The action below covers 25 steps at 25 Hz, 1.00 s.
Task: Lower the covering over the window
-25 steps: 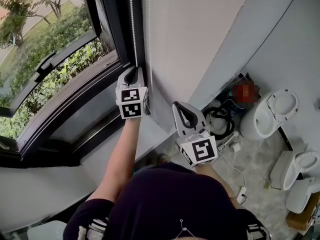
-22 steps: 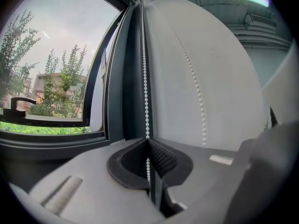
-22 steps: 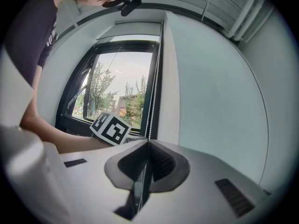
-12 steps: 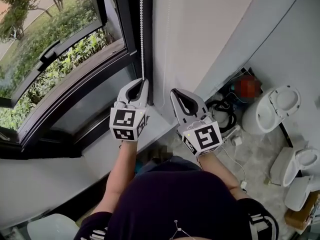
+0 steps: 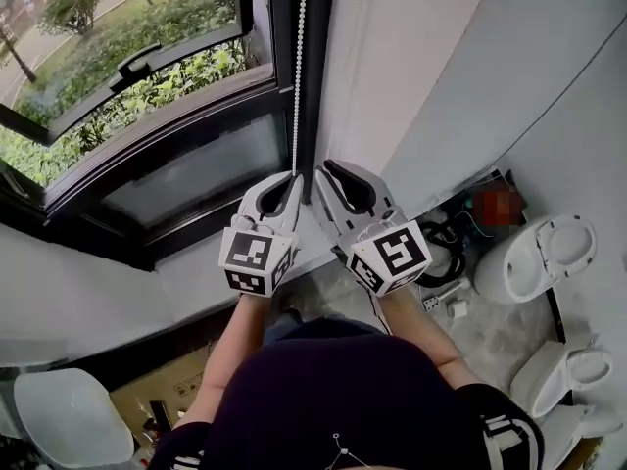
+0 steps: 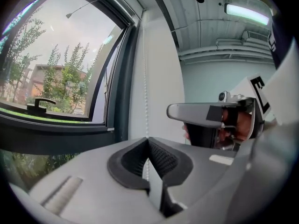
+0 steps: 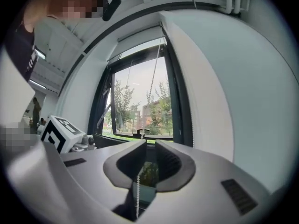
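Observation:
A white bead chain (image 5: 299, 67) hangs down the dark window frame (image 5: 318, 86), beside the glass. My left gripper (image 5: 290, 178) is shut on its lower end; in the left gripper view the chain (image 6: 146, 97) rises straight from the closed tips. My right gripper (image 5: 321, 170) sits close to the right of the left one, tips toward the frame. Its jaws are all but closed, with a strand of the chain (image 7: 137, 190) lying in the hollow between them. The covering itself is not visible over the glass.
The window (image 5: 127, 76) has a black handle (image 5: 145, 59) and looks onto greenery. White toilet bowls (image 5: 534, 253) and black cables (image 5: 446, 238) lie on the floor at the right. A white round object (image 5: 73, 419) sits at the bottom left.
Both grippers have drawn back from the window frame toward my body, the left one bringing the chain with it. The right gripper has closed in beside the left.

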{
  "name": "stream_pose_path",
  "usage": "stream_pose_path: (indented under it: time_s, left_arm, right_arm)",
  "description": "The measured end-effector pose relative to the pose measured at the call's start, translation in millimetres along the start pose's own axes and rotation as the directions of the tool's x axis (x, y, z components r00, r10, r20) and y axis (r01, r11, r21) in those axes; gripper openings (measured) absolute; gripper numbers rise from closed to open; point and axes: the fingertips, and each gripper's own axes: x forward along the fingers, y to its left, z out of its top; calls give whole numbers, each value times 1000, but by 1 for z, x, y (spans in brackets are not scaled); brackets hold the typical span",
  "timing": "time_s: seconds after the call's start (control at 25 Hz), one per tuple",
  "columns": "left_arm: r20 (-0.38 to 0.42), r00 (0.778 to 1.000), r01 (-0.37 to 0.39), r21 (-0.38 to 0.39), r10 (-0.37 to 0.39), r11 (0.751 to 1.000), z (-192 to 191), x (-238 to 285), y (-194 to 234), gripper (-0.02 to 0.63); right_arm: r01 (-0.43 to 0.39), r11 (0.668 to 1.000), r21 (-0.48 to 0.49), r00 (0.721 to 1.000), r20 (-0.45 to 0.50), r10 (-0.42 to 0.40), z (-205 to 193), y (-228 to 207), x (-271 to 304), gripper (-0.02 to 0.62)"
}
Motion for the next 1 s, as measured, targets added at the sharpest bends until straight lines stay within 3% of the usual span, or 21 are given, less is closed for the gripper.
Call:
stream_pose_path:
  time_s: [0.24, 0.52, 0.84, 1.0]
  left_arm:
    - [13, 995, -103, -40, 103, 994, -6, -9, -61, 12]
    - [20, 984, -177, -17, 177, 984, -11, -22, -104, 11]
    - [-9, 982, -186, -15, 186, 982, -19, -30, -127, 11]
    - [-86, 985, -152, -6, 150, 988, -47, -29, -139, 11]
  right_arm:
    - [-207, 978, 30, 978, -16, 207, 19, 7, -31, 26]
    - [-320, 944, 76, 947, -8, 322, 21, 13, -68, 35]
    - [-344, 935, 84, 939, 8, 345, 36, 19, -78, 34]
    - [-335, 936, 104, 942, 24, 335, 40, 19, -78, 34]
